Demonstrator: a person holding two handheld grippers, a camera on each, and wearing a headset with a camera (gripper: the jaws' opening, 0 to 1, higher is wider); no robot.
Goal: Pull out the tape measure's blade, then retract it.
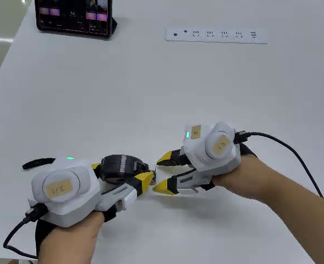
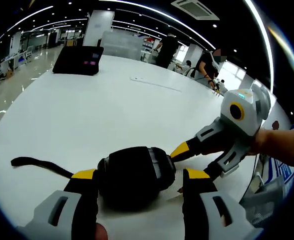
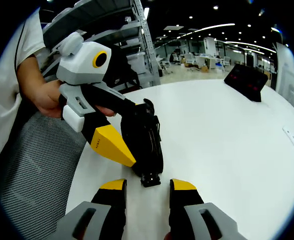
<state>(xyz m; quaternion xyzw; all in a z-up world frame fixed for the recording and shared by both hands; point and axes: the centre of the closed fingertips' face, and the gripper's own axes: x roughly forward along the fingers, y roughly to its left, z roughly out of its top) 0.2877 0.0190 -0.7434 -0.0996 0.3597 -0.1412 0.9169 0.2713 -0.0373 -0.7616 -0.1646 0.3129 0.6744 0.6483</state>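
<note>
A black tape measure [image 1: 120, 165] lies on the white table [image 1: 150, 93], its black wrist strap [image 1: 38, 163] trailing to the left. My left gripper [image 1: 123, 171] is shut on its case, one yellow-tipped jaw on each side; in the left gripper view the case [image 2: 134, 175] sits between those jaws [image 2: 139, 175]. From the right, my right gripper [image 1: 162, 174] points at the tape measure and stands open. In the right gripper view its jaws [image 3: 147, 186] flank the blade end of the case [image 3: 150, 178] without touching it. No blade is drawn out.
A dark tablet [image 1: 73, 16] stands at the table's far left, and a white power strip [image 1: 215, 34] lies at the far centre-right. The right gripper's black cable [image 1: 283, 146] runs off to the right. People stand beyond the table [image 2: 166, 47].
</note>
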